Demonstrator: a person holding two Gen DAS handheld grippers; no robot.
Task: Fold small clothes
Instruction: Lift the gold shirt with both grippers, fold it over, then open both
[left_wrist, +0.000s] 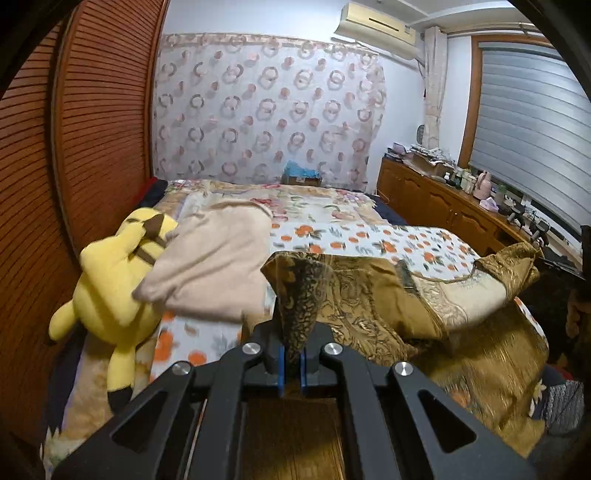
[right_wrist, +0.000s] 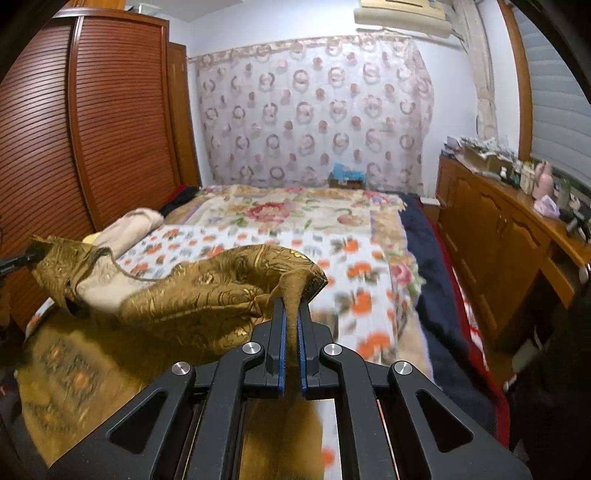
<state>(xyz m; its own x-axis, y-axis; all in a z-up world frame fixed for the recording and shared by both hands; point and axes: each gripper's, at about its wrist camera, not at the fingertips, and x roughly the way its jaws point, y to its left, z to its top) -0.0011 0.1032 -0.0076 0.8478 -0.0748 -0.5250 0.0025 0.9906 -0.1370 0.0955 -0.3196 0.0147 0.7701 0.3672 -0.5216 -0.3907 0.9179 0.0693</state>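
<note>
The left gripper (left_wrist: 291, 354) and the right gripper (right_wrist: 291, 332) each pinch a corner of the gold brocade garment (left_wrist: 388, 302), lifted above the near end of the bed (left_wrist: 369, 240). It is not folded yet; a beige garment (left_wrist: 218, 258) lies folded at far left.

**Garment Stretched Between Two Grippers Above the Bed**

Pinched between the fingers of the left gripper (left_wrist: 291, 354): one corner of the garment (left_wrist: 388, 295), rising just ahead of the fingertips and stretching off to their right. Beyond the fingers, to the left: a folded cloth (left_wrist: 214, 258) on the bed (left_wrist: 369, 236), touching a plush toy (left_wrist: 114, 291) further left, beside the wardrobe (left_wrist: 74, 147). Far ahead, behind the bed: a hanging curtain (left_wrist: 266, 110). Off to the right: a cabinet (left_wrist: 443, 206).

Clamped in the right gripper (right_wrist: 291, 332): another corner, with the cloth running left of the fingers.
</note>
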